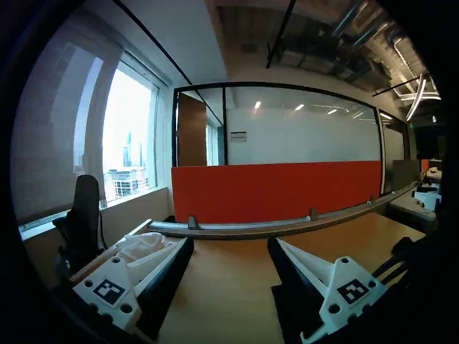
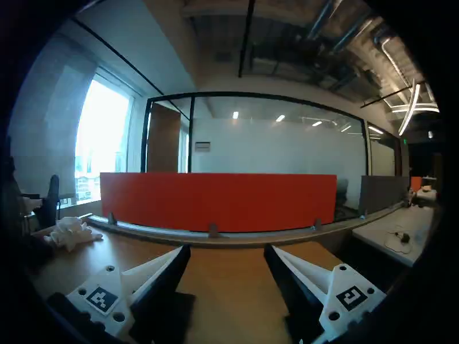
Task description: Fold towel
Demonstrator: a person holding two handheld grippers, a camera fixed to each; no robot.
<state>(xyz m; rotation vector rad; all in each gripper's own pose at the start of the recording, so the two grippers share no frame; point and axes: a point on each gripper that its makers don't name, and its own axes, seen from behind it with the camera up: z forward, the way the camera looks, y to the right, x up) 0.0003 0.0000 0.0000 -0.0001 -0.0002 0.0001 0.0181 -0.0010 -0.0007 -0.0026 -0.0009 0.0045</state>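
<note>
A crumpled white towel (image 1: pixel 139 246) lies on the wooden desk (image 1: pixel 229 281) at the left, partly hidden behind the left finger of my left gripper (image 1: pixel 230 247). That gripper hovers over the desk, open, with nothing between its fingers. In the right gripper view the same towel (image 2: pixel 72 232) sits bunched up at the far left of the desk (image 2: pixel 229 275), well away from my right gripper (image 2: pixel 226 255). The right gripper is open too and holds nothing.
An orange divider panel (image 1: pixel 275 189) on a grey rail runs along the desk's far edge. A black office chair (image 1: pixel 83 221) stands at the left by the window. A neighbouring white desk (image 2: pixel 401 226) with small items lies to the right.
</note>
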